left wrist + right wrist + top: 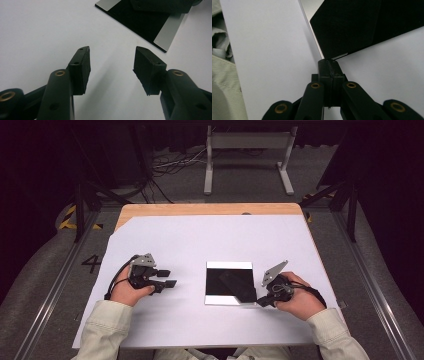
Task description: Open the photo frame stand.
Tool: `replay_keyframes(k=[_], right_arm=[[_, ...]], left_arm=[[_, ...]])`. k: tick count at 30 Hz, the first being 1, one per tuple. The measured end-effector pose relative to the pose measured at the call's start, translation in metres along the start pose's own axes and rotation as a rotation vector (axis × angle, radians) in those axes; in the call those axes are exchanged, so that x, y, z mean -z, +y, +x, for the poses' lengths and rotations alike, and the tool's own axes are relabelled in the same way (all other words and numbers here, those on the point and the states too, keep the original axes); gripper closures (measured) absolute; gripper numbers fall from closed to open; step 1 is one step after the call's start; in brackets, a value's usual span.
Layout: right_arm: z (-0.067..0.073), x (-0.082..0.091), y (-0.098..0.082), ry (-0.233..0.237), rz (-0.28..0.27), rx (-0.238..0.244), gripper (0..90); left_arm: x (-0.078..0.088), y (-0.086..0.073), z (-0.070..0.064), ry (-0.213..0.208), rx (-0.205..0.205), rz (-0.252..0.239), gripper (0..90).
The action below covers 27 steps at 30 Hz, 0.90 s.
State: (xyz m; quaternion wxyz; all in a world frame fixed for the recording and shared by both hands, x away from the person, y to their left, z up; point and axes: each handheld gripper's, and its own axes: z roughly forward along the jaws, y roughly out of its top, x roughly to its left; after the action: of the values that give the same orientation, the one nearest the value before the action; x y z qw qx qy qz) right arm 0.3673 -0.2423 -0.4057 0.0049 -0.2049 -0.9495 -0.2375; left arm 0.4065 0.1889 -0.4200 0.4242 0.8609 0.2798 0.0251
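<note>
Clearly counted one black panel (229, 282), perhaps pinched at its corner by clenched right gripper (262, 301); left gripper (167, 278) gaped empty.

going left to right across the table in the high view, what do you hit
left hand → left gripper, jaws open over the white sheet → black panel with pale strips → right gripper, jaws shut at the panel's near right corner → right hand

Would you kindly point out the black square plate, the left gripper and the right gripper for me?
black square plate (225, 282): high view, on its dark centre.
left gripper (111, 66): left gripper view, midway between its open jaws.
right gripper (329, 65): right gripper view, at its closed jaw tips.
</note>
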Motion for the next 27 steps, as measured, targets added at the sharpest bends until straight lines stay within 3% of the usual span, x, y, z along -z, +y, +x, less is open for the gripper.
replay_keyframes(k=[11, 27], right_arm=[[0.000, 0.012, 0.001, 0.005, -0.079, 0.018, 90.0], [0.001, 0.019, 0.002, 0.000, -0.149, 0.017, 90.0]], left_arm=[[-0.002, 0.000, -0.001, 0.000, 0.005, 0.005, 48.1], [-0.004, 0.000, -0.001, -0.006, -0.003, 0.012, 48.1]])
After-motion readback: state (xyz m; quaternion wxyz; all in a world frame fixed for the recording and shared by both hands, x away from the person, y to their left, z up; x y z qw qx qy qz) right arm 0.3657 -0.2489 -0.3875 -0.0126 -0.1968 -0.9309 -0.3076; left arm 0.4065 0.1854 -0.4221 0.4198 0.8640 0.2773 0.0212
